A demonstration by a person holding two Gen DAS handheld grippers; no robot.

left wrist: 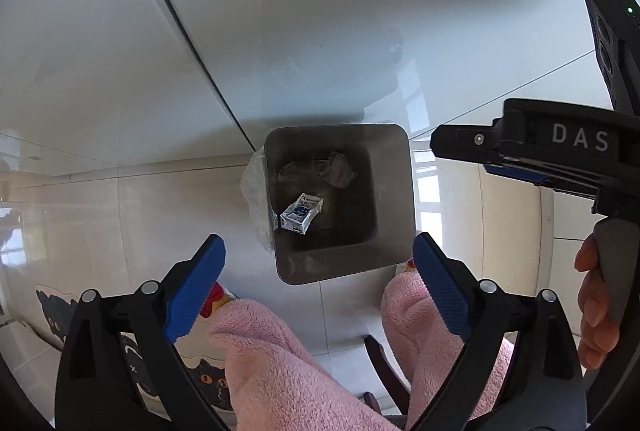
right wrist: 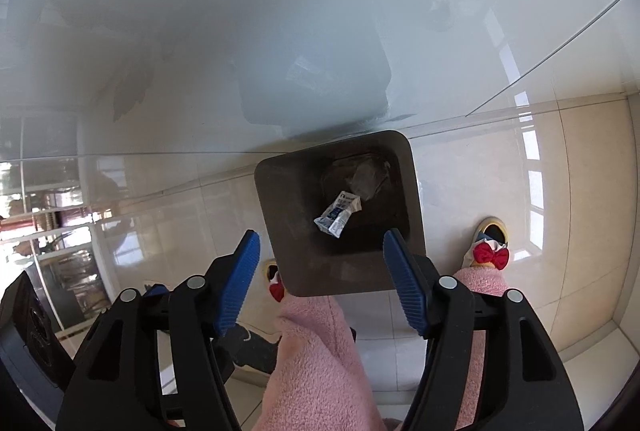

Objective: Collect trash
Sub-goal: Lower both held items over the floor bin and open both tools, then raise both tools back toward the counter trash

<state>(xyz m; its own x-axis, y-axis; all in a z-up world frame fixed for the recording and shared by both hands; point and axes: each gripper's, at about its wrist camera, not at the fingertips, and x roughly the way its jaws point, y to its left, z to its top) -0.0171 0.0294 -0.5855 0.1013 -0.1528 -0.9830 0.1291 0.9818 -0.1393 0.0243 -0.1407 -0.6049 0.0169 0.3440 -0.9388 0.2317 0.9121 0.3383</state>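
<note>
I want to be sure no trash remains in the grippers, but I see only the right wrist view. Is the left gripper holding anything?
Observer: No. The left gripper is open and empty, looking down into the bin.
Operator: Does anything stick out of the bin?
Observer: Yes, clear plastic bulges outside its wall, at picture left.
Operator: What lies on the floor near there?
Observer: A mat with black cats, at the lower left.

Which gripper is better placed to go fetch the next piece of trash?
Neither clearly. The left gripper and right gripper both hang open and empty over the bin, where the white-blue packet already lies. No further trash shows in either view.
</note>
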